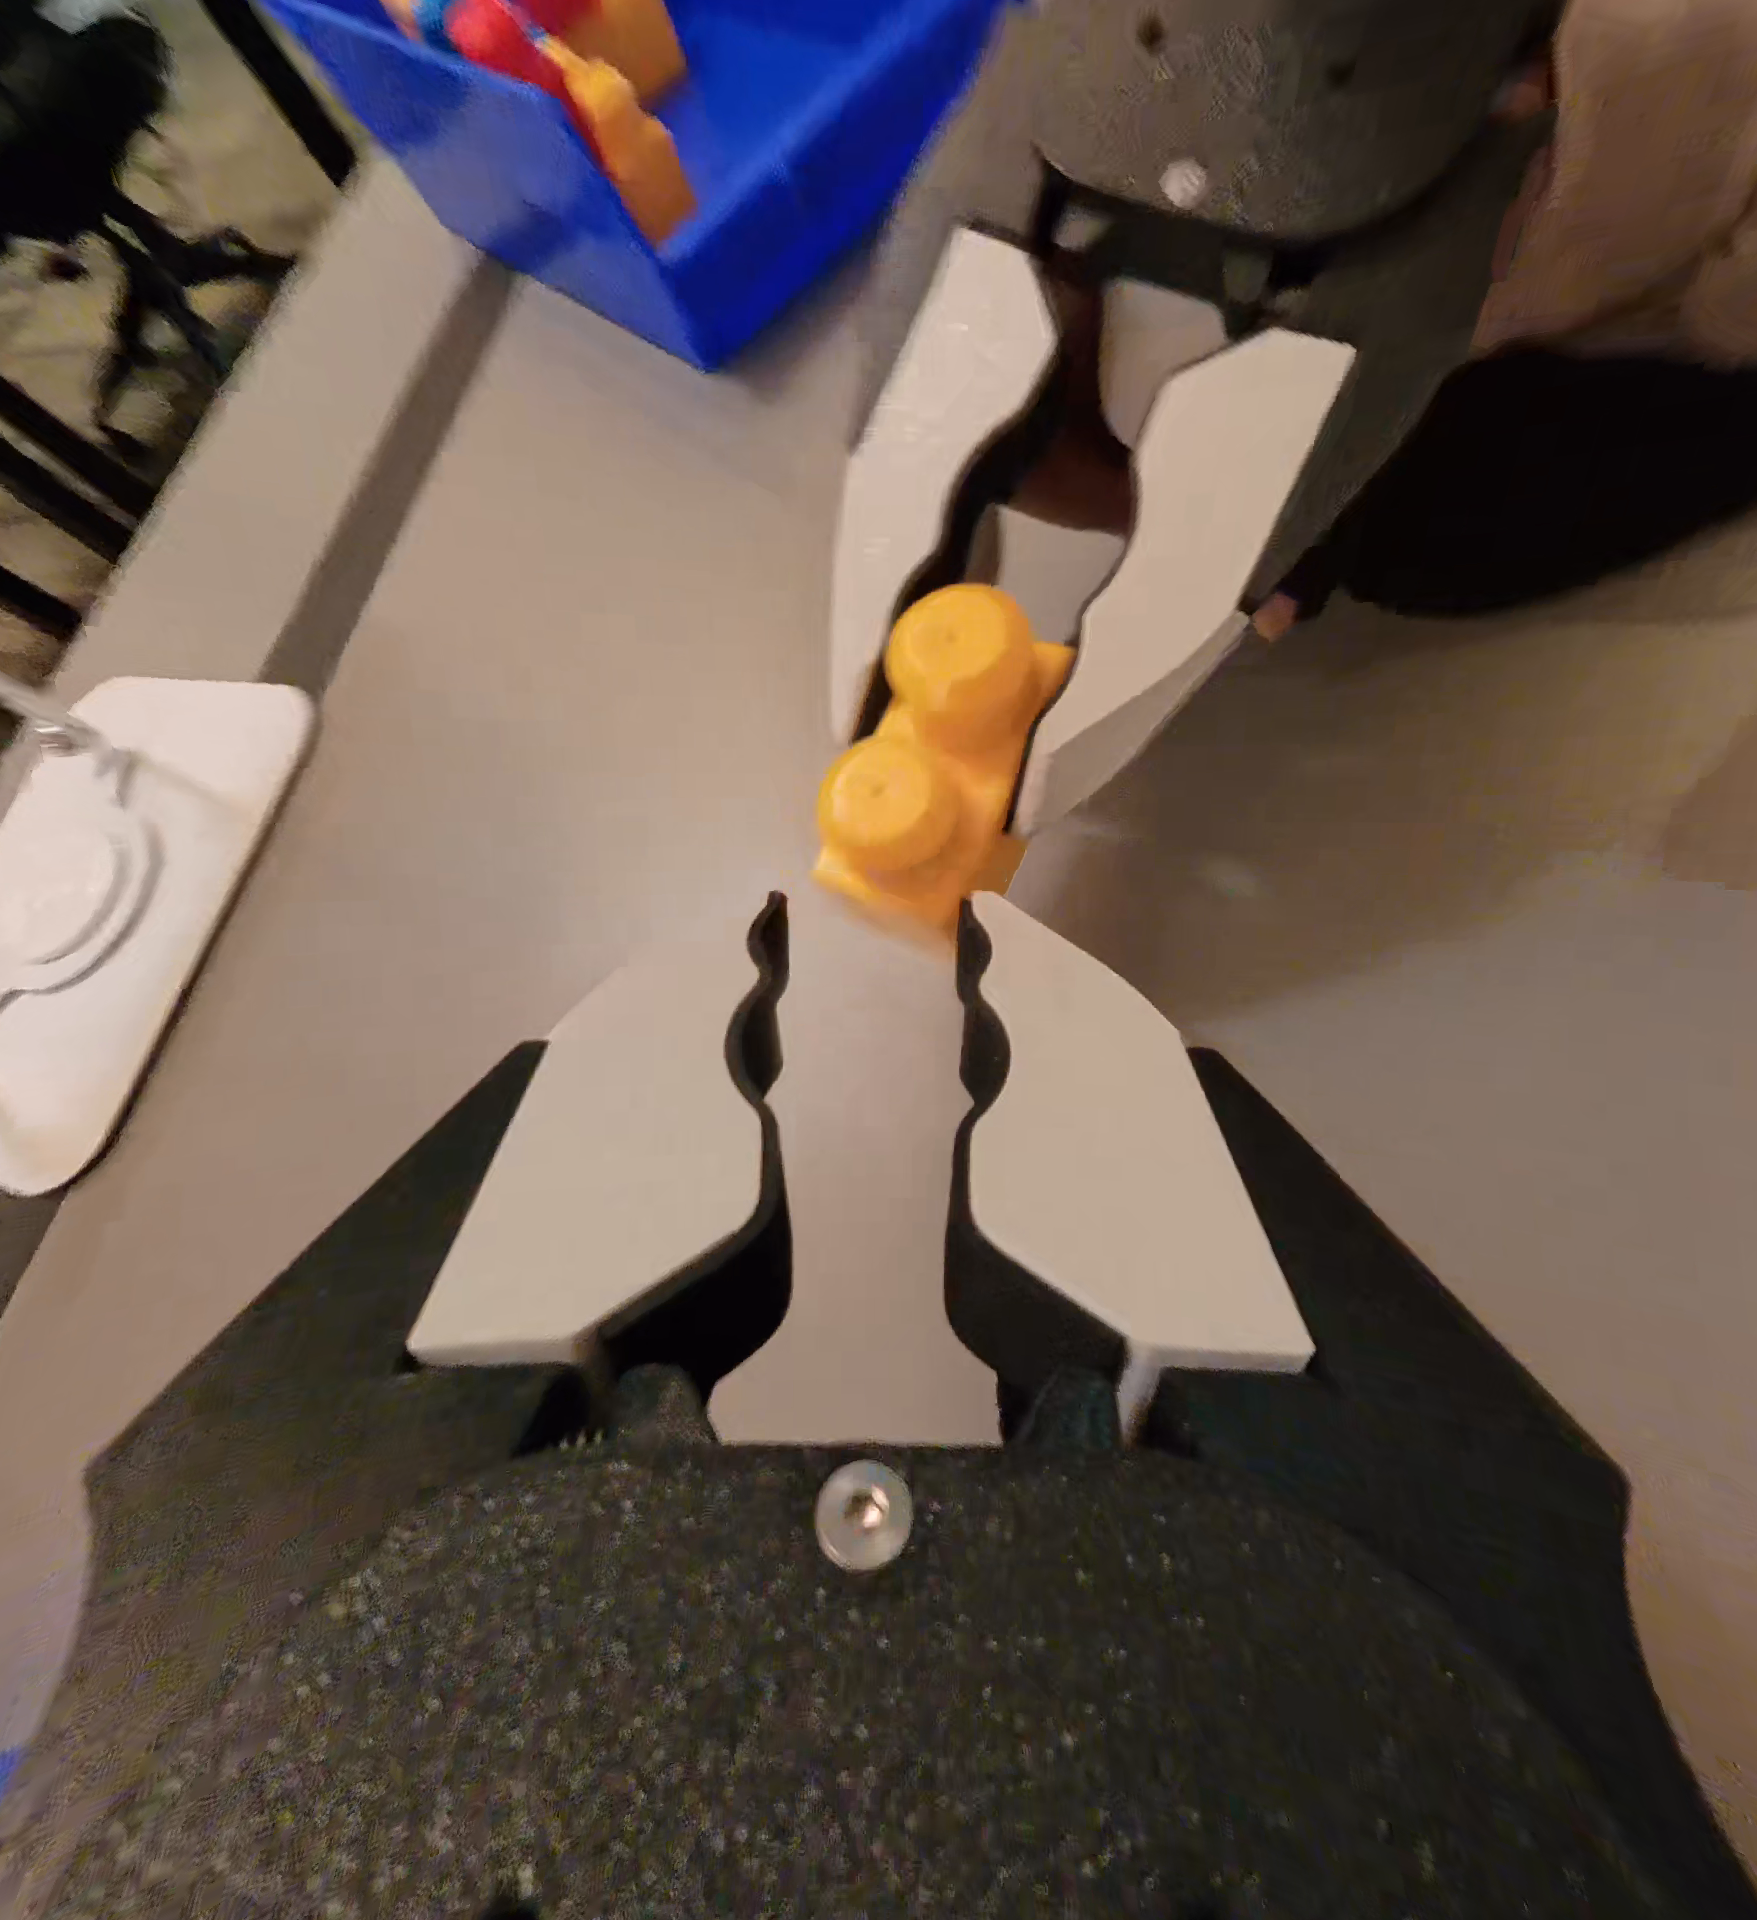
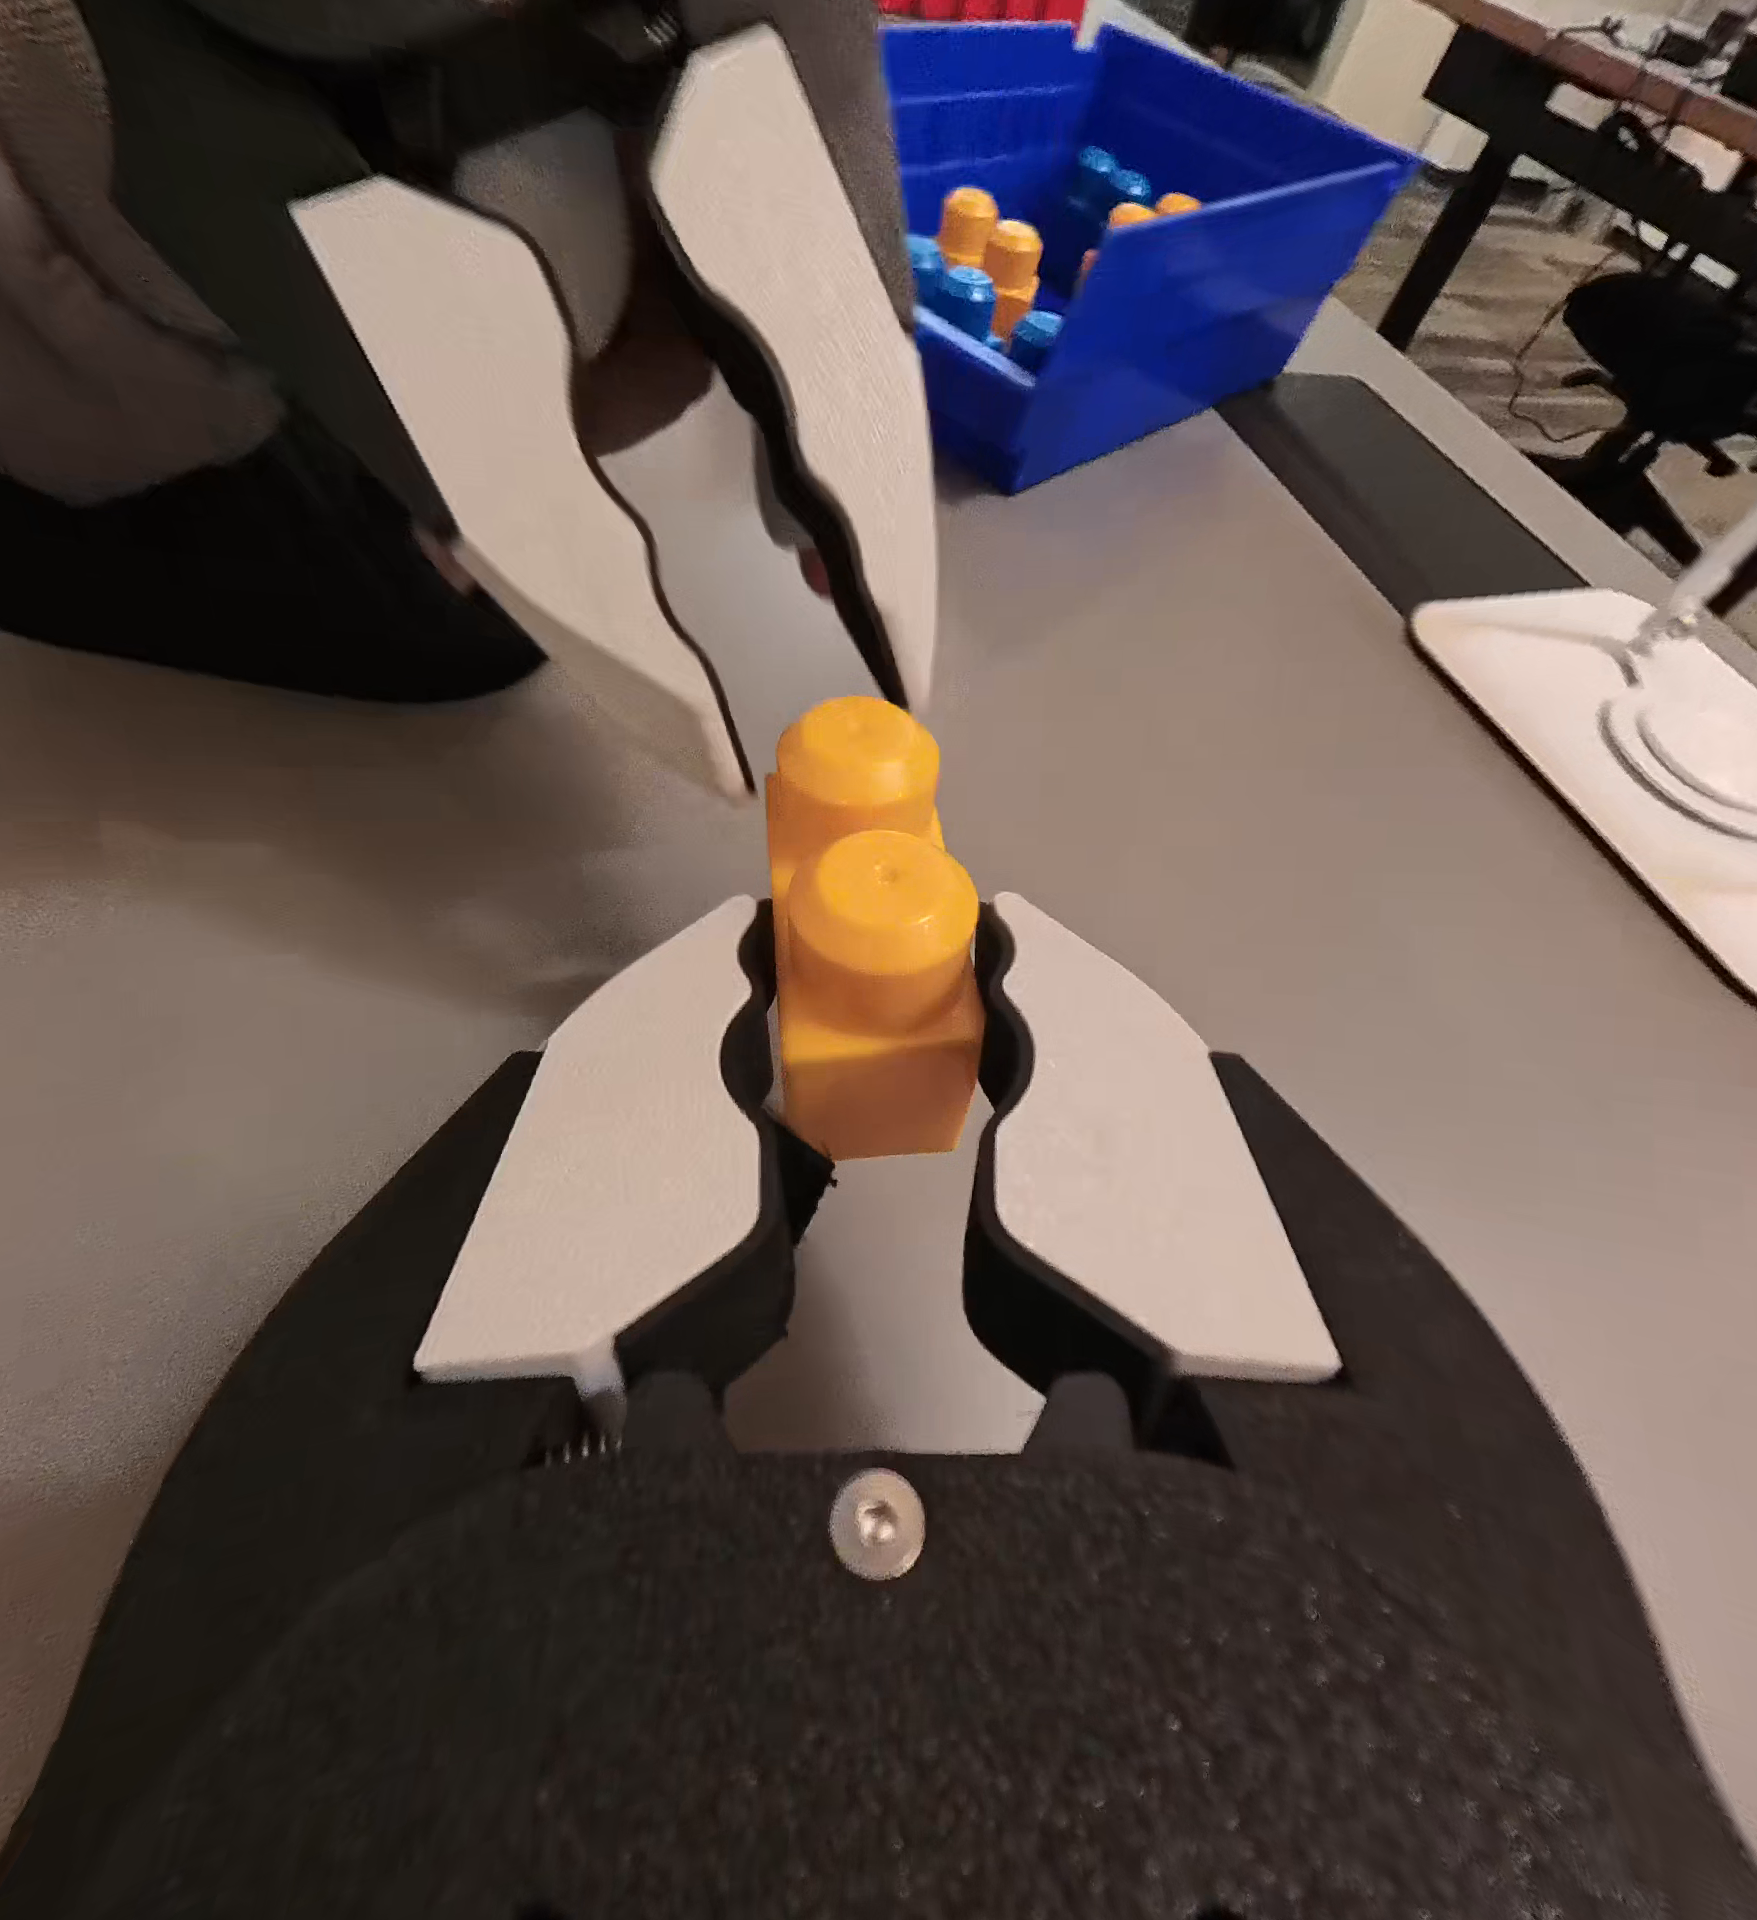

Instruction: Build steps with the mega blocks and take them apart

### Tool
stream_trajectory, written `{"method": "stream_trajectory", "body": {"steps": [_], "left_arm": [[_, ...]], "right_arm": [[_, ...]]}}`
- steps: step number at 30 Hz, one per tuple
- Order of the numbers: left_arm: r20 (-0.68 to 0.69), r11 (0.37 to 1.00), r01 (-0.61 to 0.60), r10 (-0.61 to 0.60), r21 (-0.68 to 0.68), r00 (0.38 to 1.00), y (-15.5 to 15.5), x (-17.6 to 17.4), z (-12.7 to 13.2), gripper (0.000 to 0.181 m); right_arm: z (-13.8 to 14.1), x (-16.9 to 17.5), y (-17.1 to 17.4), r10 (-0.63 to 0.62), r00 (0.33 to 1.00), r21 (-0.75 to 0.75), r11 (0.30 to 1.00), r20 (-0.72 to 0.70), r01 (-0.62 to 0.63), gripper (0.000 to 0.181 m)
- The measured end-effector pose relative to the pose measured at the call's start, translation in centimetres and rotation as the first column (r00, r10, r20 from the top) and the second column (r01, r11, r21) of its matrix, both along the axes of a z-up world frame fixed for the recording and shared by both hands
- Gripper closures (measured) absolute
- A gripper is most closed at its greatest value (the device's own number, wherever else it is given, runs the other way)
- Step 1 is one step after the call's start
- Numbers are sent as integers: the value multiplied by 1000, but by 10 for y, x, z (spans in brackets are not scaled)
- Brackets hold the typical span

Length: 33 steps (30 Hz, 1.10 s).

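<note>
Blocks mostly sit in the blue bin (image 2: pixel 1165 343); nothing is stacked. One orange block (image 2: pixel 879 997) is on the table (image 2: pixel 230 935), clamped by the right gripper (image 2: pixel 879 935). The left gripper (image 1: pixel 869 914) waits empty, jaws narrowly parted.

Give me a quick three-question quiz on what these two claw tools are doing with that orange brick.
1. True or false: the right gripper is shut on the orange block.
2. How many studs does that block show on top?
3. Where are the spare blocks: A) in the blue bin, B) on the white lamp base, C) on the floor?

Key: 1 true, while the left gripper is open and empty in front of the block; 2 two; 3 A.
</note>
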<state>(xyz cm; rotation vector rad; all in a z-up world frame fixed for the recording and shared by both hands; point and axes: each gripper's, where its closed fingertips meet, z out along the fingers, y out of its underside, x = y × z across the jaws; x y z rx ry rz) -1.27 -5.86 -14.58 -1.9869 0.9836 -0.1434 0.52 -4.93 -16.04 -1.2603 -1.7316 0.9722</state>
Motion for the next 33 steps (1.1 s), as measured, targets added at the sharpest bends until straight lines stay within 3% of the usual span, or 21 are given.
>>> {"method": "stream_trajectory", "body": {"steps": [4,8,11,15,18,23,33], "left_arm": [[194,966,-215,186,145,963,12,-51,31,155],[314,822,-520,442,233,840,12,-149,52,156],[348,656,-714,629,242,696,-1,-229,61,156],[423,422,-898,796,124,432,-24,-316,55,153],[401,284,-958,873,44,277,-32,-359,35,148],[228,108,-994,968,-12,102,-39,-406,-6,146],[151,-87,-990,983,-108,-102,-39,-438,-30,132]], "right_arm": [[-1,18,36,-112,993,-50,993,-40,110,144],[-17,31,63,-188,982,-48,981,25,189,144],[-35,37,74,-217,971,-23,975,104,220,144],[-54,40,79,-246,953,24,969,177,246,145],[-56,39,79,-254,949,6,966,185,257,145],[-56,41,79,-264,948,4,963,179,268,137],[-35,46,82,-286,955,-79,953,71,292,139]]}}
